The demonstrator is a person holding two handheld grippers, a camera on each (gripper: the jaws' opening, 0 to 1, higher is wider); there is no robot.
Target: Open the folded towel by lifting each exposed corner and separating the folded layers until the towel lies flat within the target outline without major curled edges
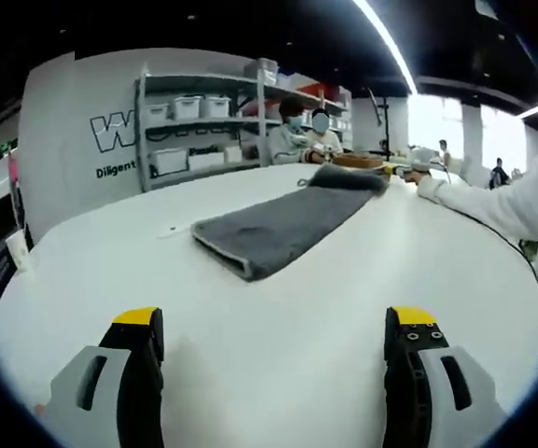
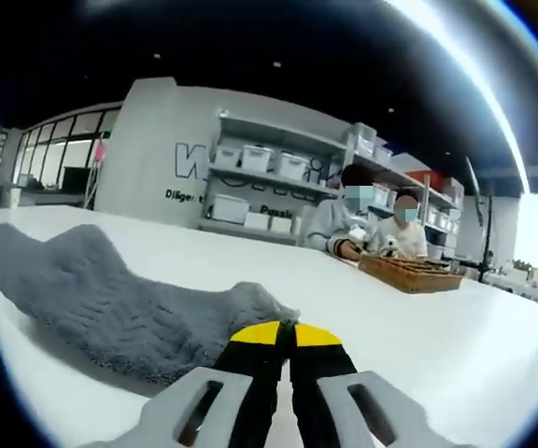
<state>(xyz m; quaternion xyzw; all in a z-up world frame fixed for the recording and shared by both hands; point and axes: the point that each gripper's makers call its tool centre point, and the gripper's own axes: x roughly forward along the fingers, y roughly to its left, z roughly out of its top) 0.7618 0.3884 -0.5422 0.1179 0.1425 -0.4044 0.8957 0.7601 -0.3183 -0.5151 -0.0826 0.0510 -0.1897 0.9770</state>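
As seen from the left gripper view, the left gripper (image 1: 274, 336) hangs above a white table (image 1: 278, 373) with its two yellow-tipped jaws spread wide and nothing between them. Ahead of the jaws, well apart from them, a grey towel (image 1: 283, 226) lies folded into a long strip that runs diagonally away toward the far side of the table; its near end shows a thick doubled edge, and its far end rises slightly off the surface. At that far end a white sleeve (image 1: 493, 201) reaches in from the right edge of the view. Beyond the table stand grey shelves (image 1: 204, 121) carrying white bins, a white wall with dark lettering, and two seated people beside a shallow wicker tray (image 1: 358, 161).

From the right gripper view, the right gripper (image 2: 280, 334) shows its jaws brought together, the yellow tips meeting with no visible gap. The tips sit at the edge of the towel (image 2: 110, 299), whose raised, bunched corner lies just against them; whether fabric is actually pinched between the jaws cannot be told from this angle. The towel spreads to the left across the table (image 2: 418, 345), its ribbed weave visible and its surface rumpled near the gripper. Farther back, the wicker tray (image 2: 409, 273) rests on the table in front of the two seated people, with the shelves (image 2: 269, 187) behind them.
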